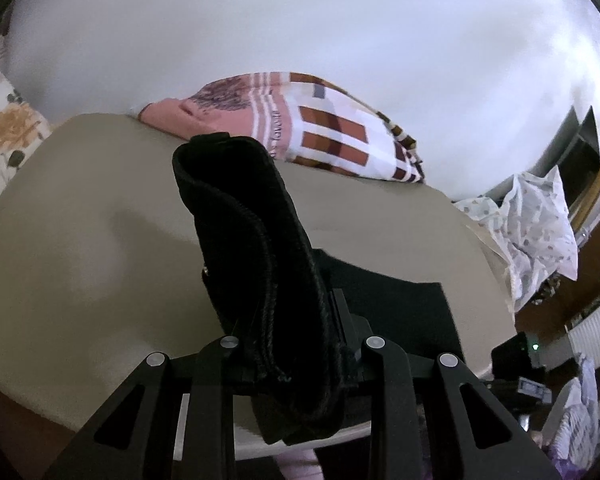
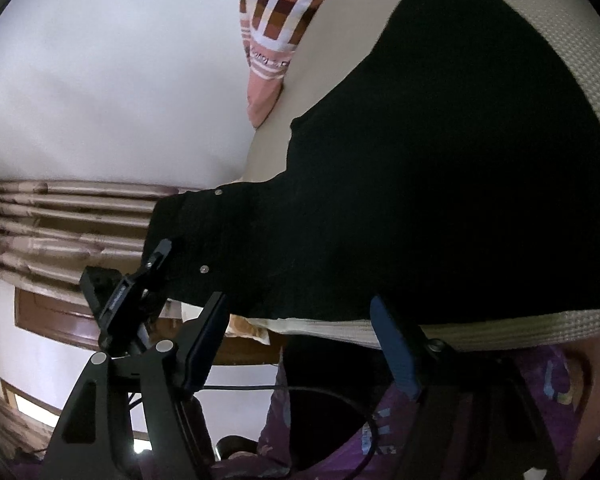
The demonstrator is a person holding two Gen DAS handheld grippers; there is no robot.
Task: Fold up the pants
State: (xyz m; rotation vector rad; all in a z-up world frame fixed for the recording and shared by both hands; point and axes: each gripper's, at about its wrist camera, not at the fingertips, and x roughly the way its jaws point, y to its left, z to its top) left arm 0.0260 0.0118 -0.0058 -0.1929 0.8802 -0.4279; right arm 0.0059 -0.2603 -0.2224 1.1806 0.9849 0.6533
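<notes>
Black pants [image 2: 440, 184] lie spread over a beige mattress [image 2: 588, 80]. In the left wrist view a folded, stitched edge of the pants [image 1: 252, 240] rises from between the jaws of my left gripper [image 1: 288, 320], which is shut on it. One black finger [image 1: 340, 312] shows beside the cloth; the other is hidden. The right wrist view shows the left gripper [image 2: 158, 256] holding the pants' left corner off the mattress. My right gripper [image 2: 298, 300] stands open at the near edge of the pants, its pads apart and not pressing the cloth.
A brown-and-white checked pillow [image 1: 332, 132] lies at the far edge of the mattress, against a white wall. A floral pillow [image 1: 4, 132] is at the left, crumpled pale cloth [image 1: 540, 220] at the right. Striped curtains [image 2: 60, 216] hang beyond. A cable [image 2: 340, 394] crosses purple clothing [image 2: 480, 420] below.
</notes>
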